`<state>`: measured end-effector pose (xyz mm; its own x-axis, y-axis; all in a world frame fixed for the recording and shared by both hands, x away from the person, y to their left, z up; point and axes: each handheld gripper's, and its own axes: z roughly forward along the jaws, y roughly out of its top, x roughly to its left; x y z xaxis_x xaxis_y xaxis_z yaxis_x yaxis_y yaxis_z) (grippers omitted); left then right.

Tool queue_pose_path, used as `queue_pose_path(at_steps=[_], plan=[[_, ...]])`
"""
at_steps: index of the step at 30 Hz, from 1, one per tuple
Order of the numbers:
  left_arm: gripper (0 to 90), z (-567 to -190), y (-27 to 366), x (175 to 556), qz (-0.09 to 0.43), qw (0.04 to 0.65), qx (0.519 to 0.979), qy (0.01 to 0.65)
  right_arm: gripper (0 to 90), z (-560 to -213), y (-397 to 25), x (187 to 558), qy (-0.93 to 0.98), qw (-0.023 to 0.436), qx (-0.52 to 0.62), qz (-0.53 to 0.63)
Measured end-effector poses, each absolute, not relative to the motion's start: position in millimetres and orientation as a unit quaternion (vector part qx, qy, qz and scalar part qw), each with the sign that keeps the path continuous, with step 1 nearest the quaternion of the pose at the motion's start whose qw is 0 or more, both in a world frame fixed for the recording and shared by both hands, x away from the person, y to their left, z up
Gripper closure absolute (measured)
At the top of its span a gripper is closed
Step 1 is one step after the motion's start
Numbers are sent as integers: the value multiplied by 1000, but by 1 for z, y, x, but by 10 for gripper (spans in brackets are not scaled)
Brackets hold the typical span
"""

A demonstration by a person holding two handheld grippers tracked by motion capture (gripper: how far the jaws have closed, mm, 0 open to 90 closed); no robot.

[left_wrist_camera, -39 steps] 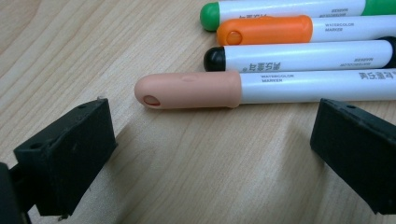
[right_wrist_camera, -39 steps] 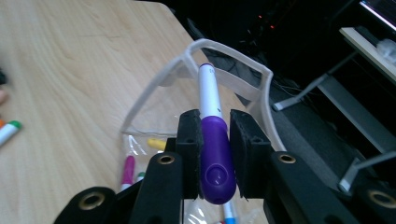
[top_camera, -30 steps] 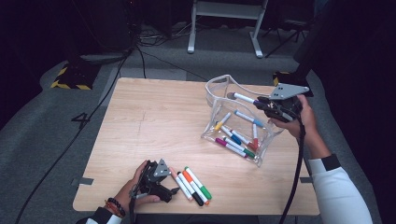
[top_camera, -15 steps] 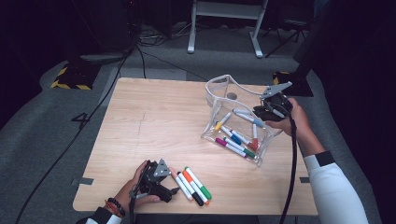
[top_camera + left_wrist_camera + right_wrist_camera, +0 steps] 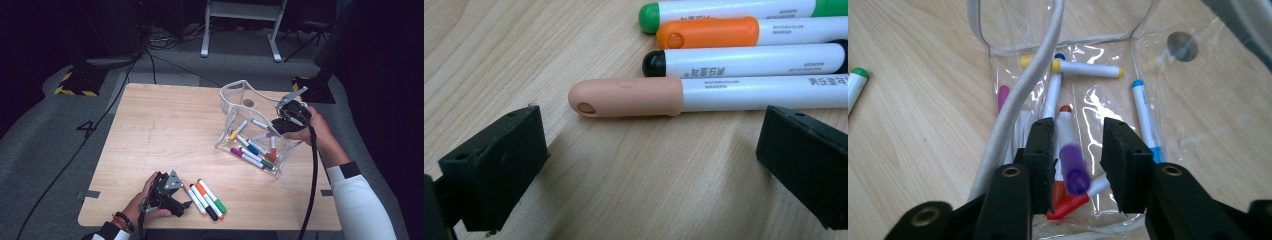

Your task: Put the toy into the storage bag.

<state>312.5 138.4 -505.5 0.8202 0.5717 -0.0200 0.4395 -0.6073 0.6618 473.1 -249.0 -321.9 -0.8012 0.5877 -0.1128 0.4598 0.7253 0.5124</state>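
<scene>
Four markers lie side by side near the table's front edge: peach-capped [image 5: 624, 97], black-capped [image 5: 744, 60], orange-capped [image 5: 709, 32] and green-capped [image 5: 649, 15]. My left gripper [image 5: 649, 160] rests low on the wood, open, its jaws either side of bare table just short of the peach cap; it also appears in the high view [image 5: 186, 205]. At the right, a clear pouch [image 5: 235, 90] holds several markers. My right gripper [image 5: 1075, 132] points down into it, jaws apart, with a blurred purple-capped marker [image 5: 1074, 167] loose between them.
The pouch's white rim [image 5: 1018, 95] curves just left of the right gripper's jaws. Bare wooden tabletop [image 5: 165, 130] spreads across the left and middle. A cable [image 5: 312, 170] trails from the right gripper along the sleeve. Dark floor and stands lie beyond the table.
The right gripper has come down and leftward from above the pouch's edge into its mouth, and the purple-capped marker now sits loose between its jaws. The left gripper has stayed put.
</scene>
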Motion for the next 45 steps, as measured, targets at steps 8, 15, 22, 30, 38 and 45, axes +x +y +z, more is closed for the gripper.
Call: queue_pose_path(at_steps=[8,15,22,30,38,45], plan=[[2,-506,138,312,97,340,891,284,529,-307,-262,462,899,169,288,282],[4,-505,139,312,98,340,891,283,397,-296,-275,438,874,194,279,346],[3,-505,139,312,98,340,891,283,314,-298,-279,401,858,186,254,405],[4,-505,140,312,100,340,891,285,302,-325,-269,357,854,199,224,426],[4,-505,139,311,101,340,890,288,300,-366,-252,332,853,170,217,443],[5,-505,139,311,102,339,889,290,305,-422,-218,337,879,129,205,411]])
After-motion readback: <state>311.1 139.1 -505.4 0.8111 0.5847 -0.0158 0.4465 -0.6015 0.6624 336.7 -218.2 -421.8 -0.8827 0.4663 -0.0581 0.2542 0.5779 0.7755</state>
